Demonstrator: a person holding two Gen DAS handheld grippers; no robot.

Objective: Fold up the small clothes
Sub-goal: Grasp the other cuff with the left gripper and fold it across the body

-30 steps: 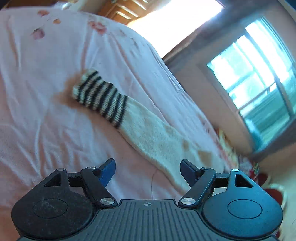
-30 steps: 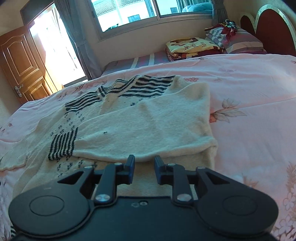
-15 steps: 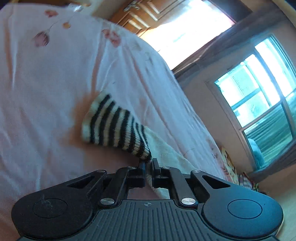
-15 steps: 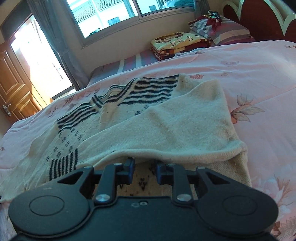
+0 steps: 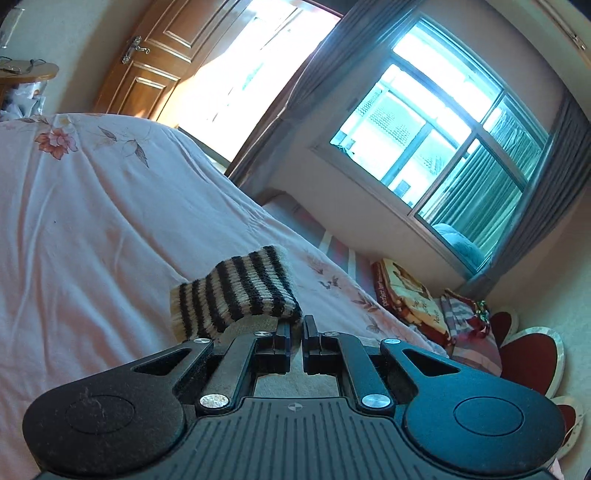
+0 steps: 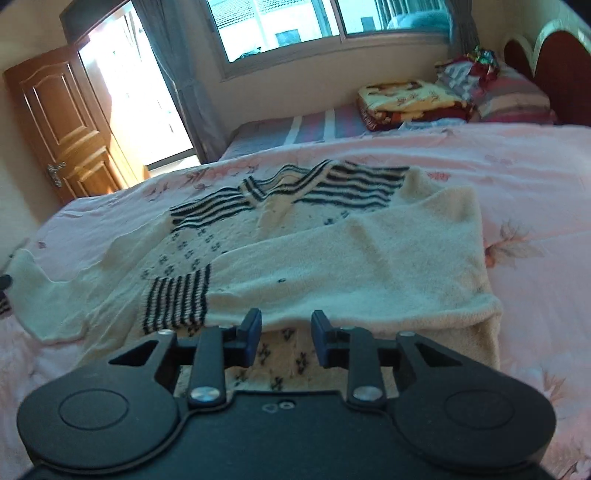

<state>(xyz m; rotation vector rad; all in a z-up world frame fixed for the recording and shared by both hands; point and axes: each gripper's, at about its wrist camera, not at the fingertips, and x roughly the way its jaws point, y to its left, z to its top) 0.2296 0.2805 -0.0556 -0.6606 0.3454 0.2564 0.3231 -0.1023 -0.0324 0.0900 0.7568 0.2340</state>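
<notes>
A cream knit sweater [image 6: 332, 258] with black stripes lies on the pink bedspread [image 6: 535, 184]. Its right sleeve is folded across the body, striped cuff [image 6: 177, 299] near my right gripper. My right gripper [image 6: 286, 334] is open just at the folded sleeve's near edge, holding nothing. In the left wrist view, my left gripper [image 5: 295, 332] is shut on the left sleeve just behind its striped cuff [image 5: 236, 291] and holds it lifted above the bedspread [image 5: 92, 229].
Folded blankets and pillows [image 6: 424, 99] lie at the far side by the red headboard [image 6: 554, 66]. A wooden door [image 6: 62, 125] stands at the left, a window [image 6: 295, 26] behind. A second striped bed [image 6: 295, 129] lies beyond.
My left gripper closed on the left sleeve and lifted its striped cuff off the bed. My right gripper opened and let go of the folded right sleeve, which now lies flat.
</notes>
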